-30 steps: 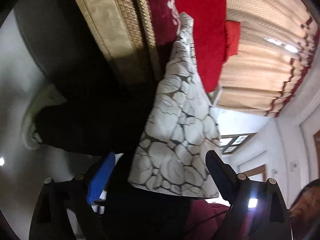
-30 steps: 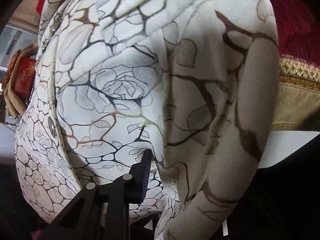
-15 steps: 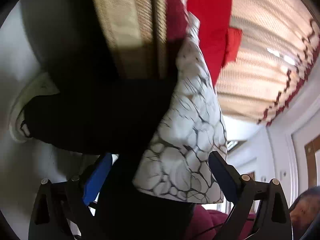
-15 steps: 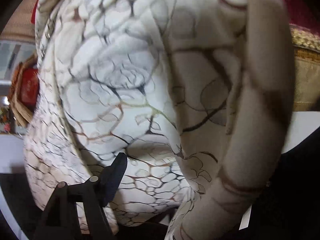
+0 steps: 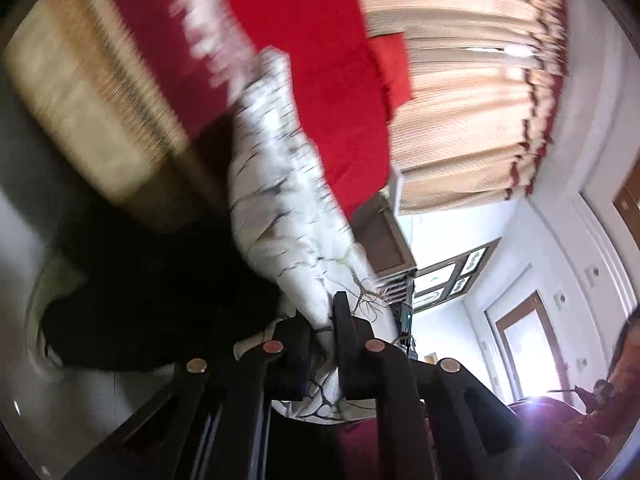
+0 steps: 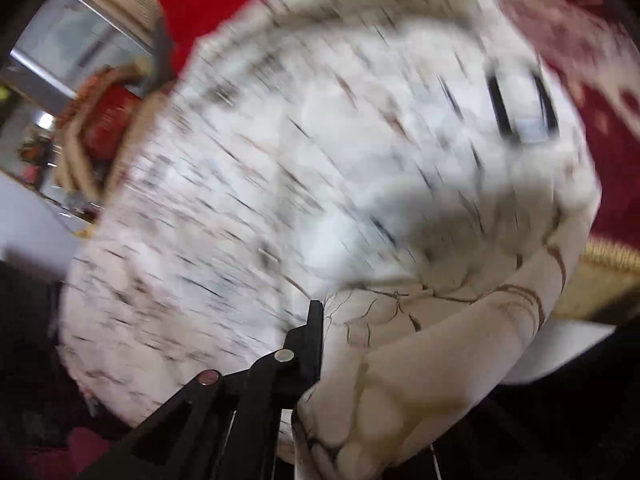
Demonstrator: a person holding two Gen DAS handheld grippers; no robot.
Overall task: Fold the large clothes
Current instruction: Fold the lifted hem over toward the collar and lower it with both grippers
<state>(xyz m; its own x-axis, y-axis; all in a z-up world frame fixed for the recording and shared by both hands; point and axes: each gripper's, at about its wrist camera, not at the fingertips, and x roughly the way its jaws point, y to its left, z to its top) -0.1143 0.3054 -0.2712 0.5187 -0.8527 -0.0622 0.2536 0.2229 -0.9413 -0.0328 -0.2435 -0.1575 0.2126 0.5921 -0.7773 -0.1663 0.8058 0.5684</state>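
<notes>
One white garment (image 5: 280, 184) with a dark crackle print, two grippers. Left gripper (image 5: 322, 344), bottom centre of its view, has just clamped shut on a bunched edge of the garment; cloth runs from the jaws up to frame centre over a red bedspread (image 5: 304, 32). Right gripper (image 6: 320, 344): only one finger (image 6: 314, 336) visible, the other buried under fabric; jaws just closed on a garment fold at lower centre. Garment fills most of the right view, heavily motion-blurred, print unreadable. Left view also blurred in its upper left. Only the left view shows one beige curtain (image 5: 472, 120), upper right, and windows. Only the right view shows a red box (image 6: 108, 120) at left edge.
</notes>
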